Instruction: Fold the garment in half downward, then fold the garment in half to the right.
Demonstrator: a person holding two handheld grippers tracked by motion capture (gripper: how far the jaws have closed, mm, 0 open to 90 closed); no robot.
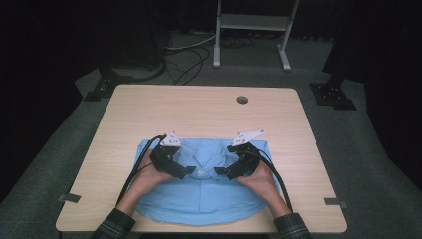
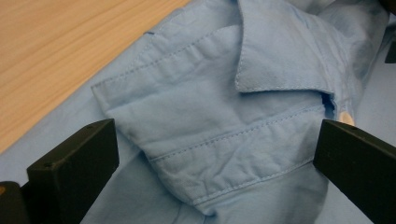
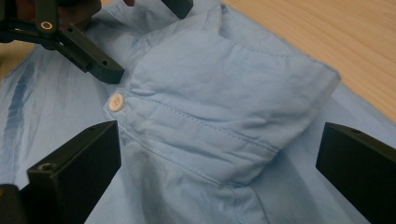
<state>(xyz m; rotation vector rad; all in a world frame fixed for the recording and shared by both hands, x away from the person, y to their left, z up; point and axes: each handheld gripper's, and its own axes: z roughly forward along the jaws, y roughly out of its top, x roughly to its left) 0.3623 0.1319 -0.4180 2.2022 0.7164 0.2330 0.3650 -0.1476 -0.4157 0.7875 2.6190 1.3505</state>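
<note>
A light blue shirt (image 1: 199, 191) lies folded on the wooden table (image 1: 199, 107), in the near half and roughly midway between the left and right edges, its rounded lower fold almost reaching the near edge. From that near edge the person's two forearms come in, sleeves in a dark check, each hand wrapped around a gripper over the shirt.

The left gripper (image 1: 188, 171) sits over the shirt's left chest, its tips pointing inward toward the button line. In the left gripper view its two black jaws stand wide apart with the folded cloth between them, pinching nothing; whether the tips rest on the fabric is hard to judge from this angle. The right gripper (image 1: 219, 171) mirrors it on the right chest, and in the right gripper view its jaws are likewise spread well apart around a raised fold of cloth, closed on nothing. That view also shows a small white button (image 3: 116, 102) on the placket, just beside one tip of the left gripper.

Between and just beyond the two grippers lies the collar (image 1: 205, 148), toward the table's middle. Farther off, near the far edge and right of centre, is a round cable hole (image 1: 242, 99).
</note>
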